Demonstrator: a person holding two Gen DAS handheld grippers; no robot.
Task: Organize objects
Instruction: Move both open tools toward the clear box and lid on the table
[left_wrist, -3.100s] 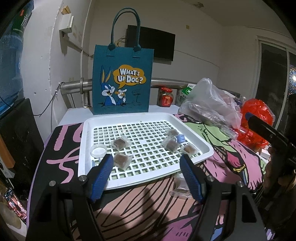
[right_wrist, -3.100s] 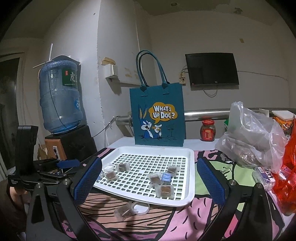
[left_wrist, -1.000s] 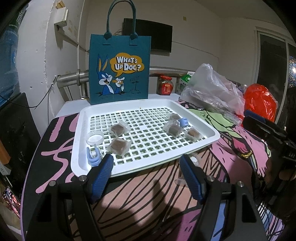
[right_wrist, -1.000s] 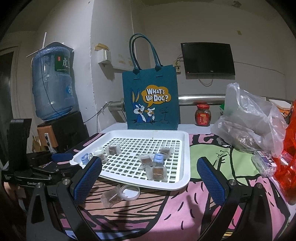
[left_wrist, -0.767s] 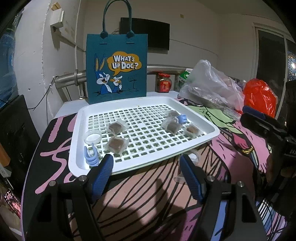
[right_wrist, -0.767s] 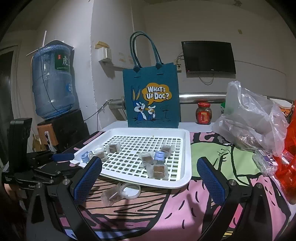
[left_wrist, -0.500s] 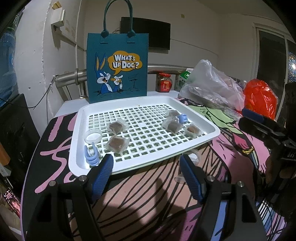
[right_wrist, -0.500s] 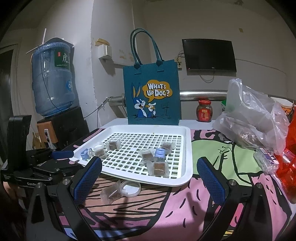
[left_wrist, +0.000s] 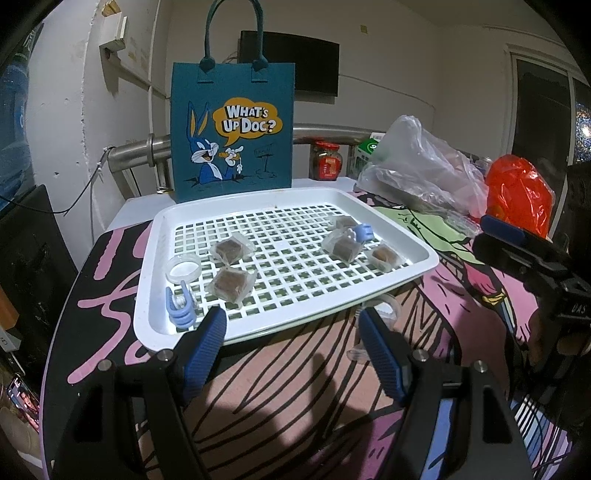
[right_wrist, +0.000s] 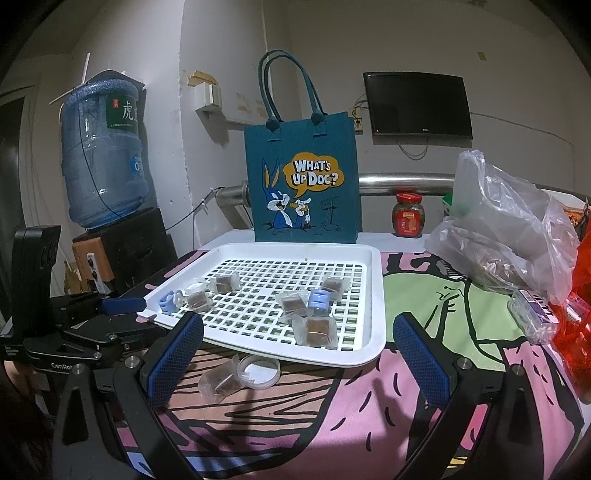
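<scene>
A white perforated tray (left_wrist: 155, 295) (right_wrist: 373, 295) lies on the patterned table cover. It holds several wrapped brown cubes (left_wrist: 231, 282) (right_wrist: 316, 330), a clear round lid (left_wrist: 183, 267), a blue clip (left_wrist: 179, 308) at its front left corner and a second blue clip (right_wrist: 318, 299) further right. In front of the tray a wrapped cube (right_wrist: 218, 384) and a clear ring lid (right_wrist: 258, 367) rest on the cover. My left gripper (left_wrist: 290, 321) hovers open at the tray's near edge, nothing between its fingers. My right gripper (right_wrist: 297, 325) is open and empty too, above the loose cube and lid.
A teal felt tote bag (left_wrist: 232, 125) stands upright behind the tray. To the right lie a clear plastic bag (right_wrist: 509, 229), a red bag (left_wrist: 517, 192) and a red-lidded jar (right_wrist: 408, 218). A water bottle (right_wrist: 103, 162) stands at the left.
Since three seconds ago a blue clip has appeared at the tray's front left corner and my left gripper has drawn back a little. Over the last second nothing has visibly moved.
</scene>
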